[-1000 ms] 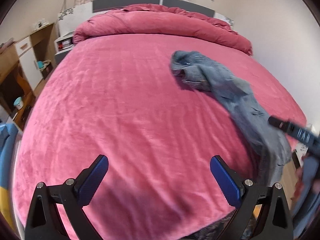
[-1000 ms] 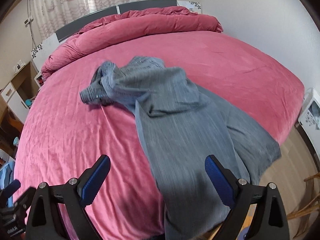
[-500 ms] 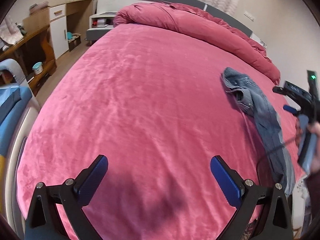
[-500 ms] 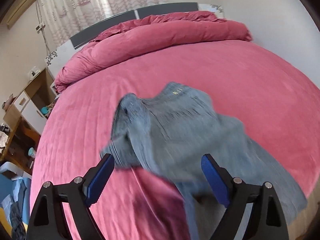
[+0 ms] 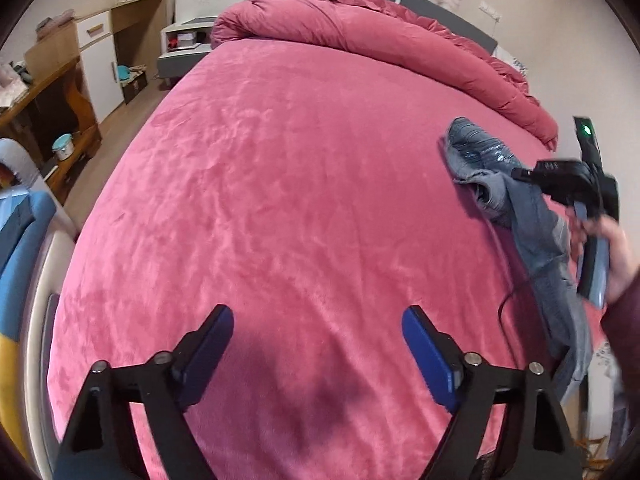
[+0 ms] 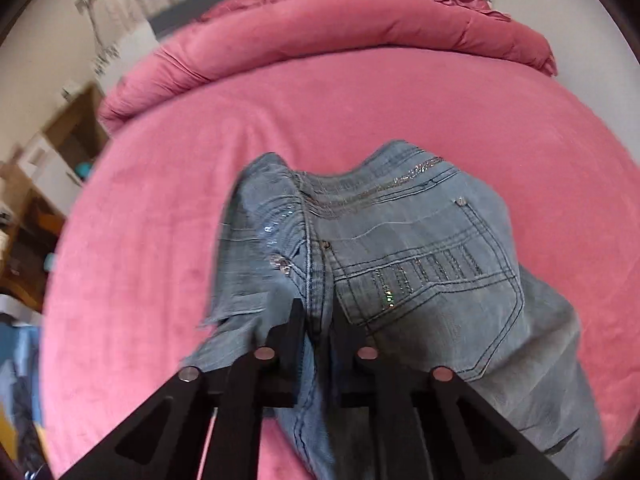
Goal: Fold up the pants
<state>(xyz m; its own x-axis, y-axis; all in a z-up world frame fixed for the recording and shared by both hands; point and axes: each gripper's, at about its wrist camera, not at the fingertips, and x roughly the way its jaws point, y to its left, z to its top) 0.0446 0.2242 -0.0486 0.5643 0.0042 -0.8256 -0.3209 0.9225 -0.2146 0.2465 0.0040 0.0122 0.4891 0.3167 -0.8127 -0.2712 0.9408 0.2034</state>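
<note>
Light-blue jeans (image 6: 420,248) lie crumpled on the pink bed (image 6: 160,208), waistband away from me, a back pocket with sequins facing up. My right gripper (image 6: 318,310) is shut on the jeans, pinching the centre seam below the waistband. In the left wrist view the same jeans (image 5: 516,200) lie at the far right, trailing over the bed's edge, and a person's hand (image 5: 616,256) holds the right tool above them. My left gripper (image 5: 318,314) hovers over bare bedspread well to the left of the jeans. Its jaws are closing, still wide apart with nothing between them.
A rolled pink quilt (image 5: 360,36) lies along the headboard. A wooden desk and cabinet (image 5: 48,92) and a white nightstand (image 5: 184,44) stand left of the bed. A blue-cushioned seat (image 5: 20,232) sits at the near left corner. A black cable (image 5: 504,312) runs near the jeans.
My right gripper moved in over the jeans and went from wide open to shut on the seam. The left gripper swung left over bare bedspread, its jaws now slightly narrower.
</note>
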